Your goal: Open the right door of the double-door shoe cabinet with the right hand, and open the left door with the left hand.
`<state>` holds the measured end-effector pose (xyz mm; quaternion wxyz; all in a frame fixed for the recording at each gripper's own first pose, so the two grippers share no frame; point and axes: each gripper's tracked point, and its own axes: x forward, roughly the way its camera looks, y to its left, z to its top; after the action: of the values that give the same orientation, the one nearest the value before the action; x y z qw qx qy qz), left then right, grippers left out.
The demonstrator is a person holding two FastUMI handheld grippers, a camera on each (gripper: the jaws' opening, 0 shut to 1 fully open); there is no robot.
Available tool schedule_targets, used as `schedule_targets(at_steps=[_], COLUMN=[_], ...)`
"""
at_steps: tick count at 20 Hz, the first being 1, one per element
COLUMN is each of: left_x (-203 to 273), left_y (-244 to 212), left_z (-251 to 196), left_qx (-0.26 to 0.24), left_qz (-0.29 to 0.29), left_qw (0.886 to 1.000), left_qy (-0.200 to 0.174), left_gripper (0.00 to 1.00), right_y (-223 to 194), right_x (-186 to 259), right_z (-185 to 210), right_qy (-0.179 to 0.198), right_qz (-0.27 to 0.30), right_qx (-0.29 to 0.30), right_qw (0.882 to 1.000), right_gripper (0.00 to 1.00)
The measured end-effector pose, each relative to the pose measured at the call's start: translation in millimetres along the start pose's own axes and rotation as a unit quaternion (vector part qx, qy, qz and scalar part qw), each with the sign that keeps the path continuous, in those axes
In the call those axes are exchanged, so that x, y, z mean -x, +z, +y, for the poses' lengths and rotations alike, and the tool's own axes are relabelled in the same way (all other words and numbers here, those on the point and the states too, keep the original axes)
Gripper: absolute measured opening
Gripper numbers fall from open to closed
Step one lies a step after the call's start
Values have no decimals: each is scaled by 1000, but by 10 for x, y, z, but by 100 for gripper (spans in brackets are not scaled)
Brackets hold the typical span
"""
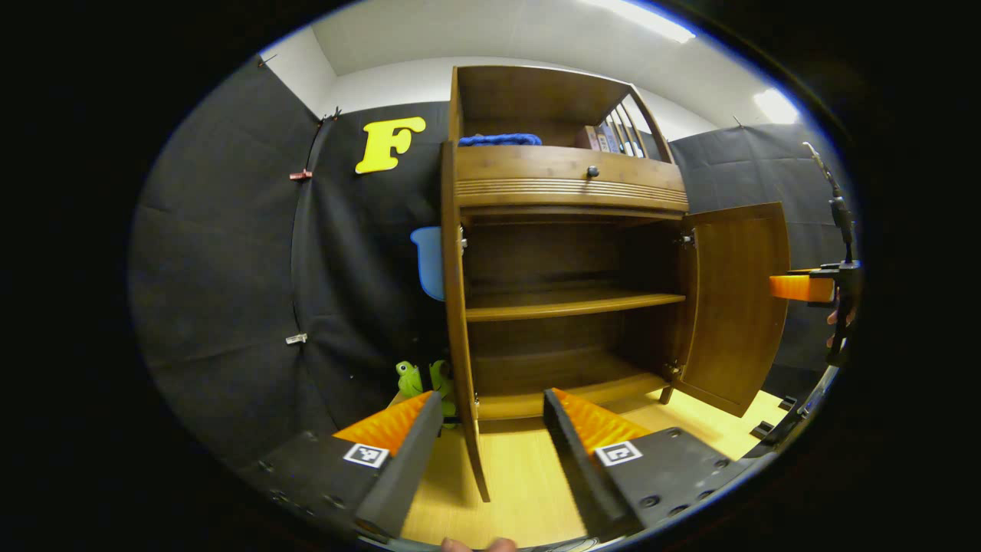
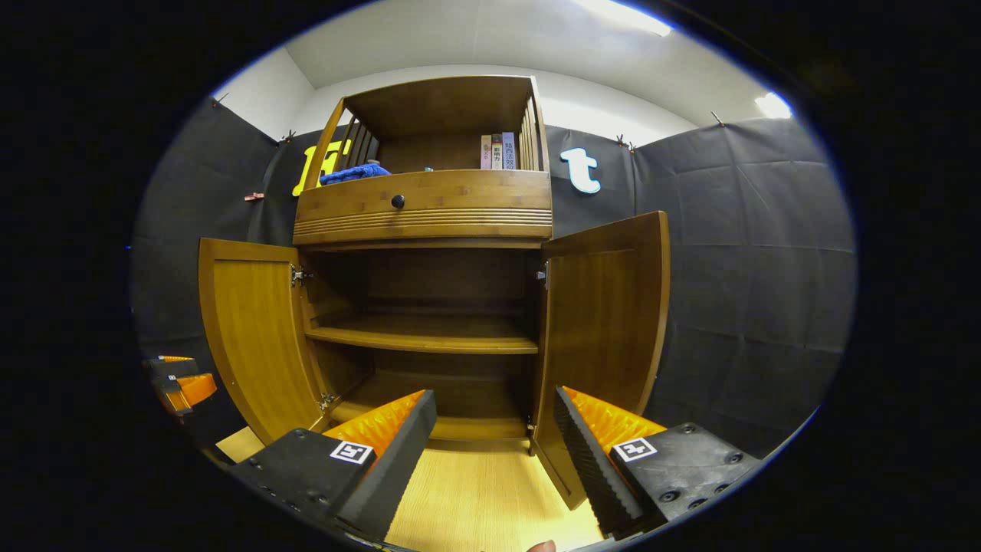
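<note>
The wooden shoe cabinet (image 1: 571,305) stands with both doors swung out. In the left gripper view its left door (image 1: 462,345) is seen edge-on, the lower edge running down between the fingers of my open left gripper (image 1: 492,397), which do not press on it. The right door (image 1: 736,307) hangs wide, and my right gripper (image 1: 801,287) is beside its outer edge. In the right gripper view the cabinet (image 2: 429,337) shows the left door (image 2: 253,337) and right door (image 2: 605,322) open. My right gripper (image 2: 494,395) is open and empty, close to the right door's bottom edge. The left gripper (image 2: 184,383) is by the left door.
A drawer with a dark knob (image 1: 592,172) sits above the doors. Books (image 2: 498,152) and a blue cloth (image 2: 352,173) lie on the top shelf. A green toy (image 1: 410,377) and a blue object (image 1: 429,261) sit left of the cabinet. Pale wooden floor (image 2: 483,491) lies in front.
</note>
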<state>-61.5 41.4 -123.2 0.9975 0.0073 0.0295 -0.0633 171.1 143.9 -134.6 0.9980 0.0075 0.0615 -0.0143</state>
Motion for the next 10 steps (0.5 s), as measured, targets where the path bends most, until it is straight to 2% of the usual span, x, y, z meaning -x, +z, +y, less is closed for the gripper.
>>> schedule_targets(at_steps=[2, 4, 8, 10], left_x=[14, 3, -71, -143], left_y=[70, 151, 367, 403], left_z=[-211, -374, -573, -656], left_qx=[8, 20, 32, 35], left_qz=[1, 2, -5, -1], left_qw=[1000, 1000, 999, 999], left_qy=[-15, -22, -5, 4], left_gripper=[98, 96, 97, 96], right_y=[37, 81, 145, 143], right_x=[18, 31, 66, 56], right_z=[-12, -52, -130, -141], right_qy=[2, 1, -1, 0], right_qz=[-5, -11, -23, -24], right_qx=[-2, -3, -3, -7], right_qw=[1000, 1000, 1000, 1000], right_gripper=[96, 96, 98, 96])
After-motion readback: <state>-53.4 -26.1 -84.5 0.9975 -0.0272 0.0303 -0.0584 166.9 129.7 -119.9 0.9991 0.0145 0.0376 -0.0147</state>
